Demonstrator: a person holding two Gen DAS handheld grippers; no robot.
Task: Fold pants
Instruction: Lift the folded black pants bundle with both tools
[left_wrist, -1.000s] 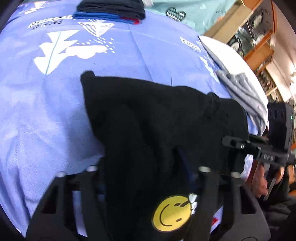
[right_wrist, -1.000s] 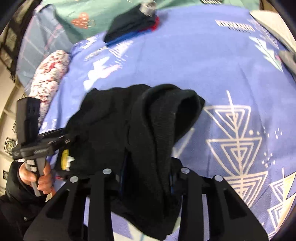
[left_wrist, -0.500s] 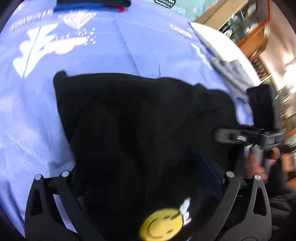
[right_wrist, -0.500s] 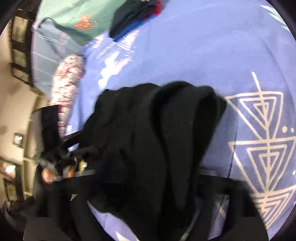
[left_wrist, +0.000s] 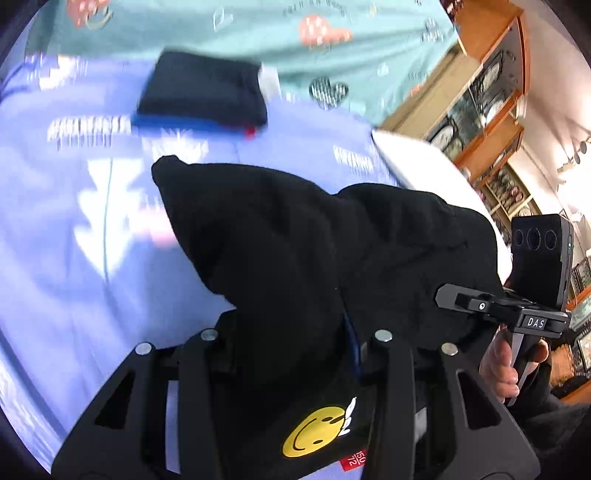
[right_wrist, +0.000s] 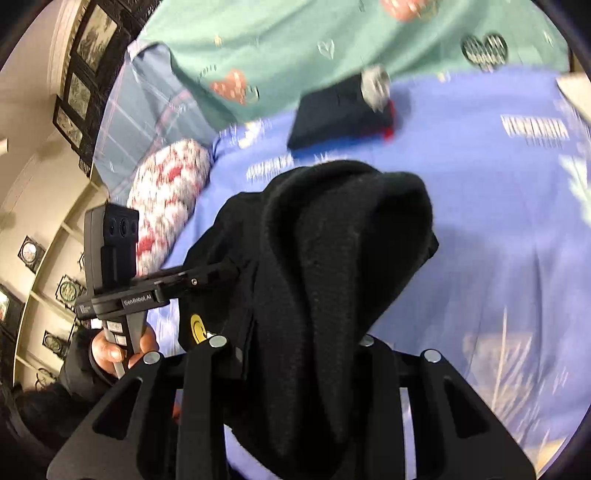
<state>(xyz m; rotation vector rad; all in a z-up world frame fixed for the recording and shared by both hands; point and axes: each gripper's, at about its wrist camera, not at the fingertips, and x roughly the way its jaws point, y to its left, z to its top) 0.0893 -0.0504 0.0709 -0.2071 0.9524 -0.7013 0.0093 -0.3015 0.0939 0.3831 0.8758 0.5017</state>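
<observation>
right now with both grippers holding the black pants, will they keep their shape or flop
Likely floppy: the black pants drape in soft folds over the right gripper and sag between it and the left gripper. The thick fleecy-looking fabric probably grips rather than slips.

Pants (left_wrist: 314, 258) on bedsheet (left_wrist: 55, 258), folded stack (left_wrist: 203, 92) behind.

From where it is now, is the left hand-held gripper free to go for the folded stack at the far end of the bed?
Probably not: the left hand-held gripper is shut on the black pants, which hang between it and the stack.
</observation>
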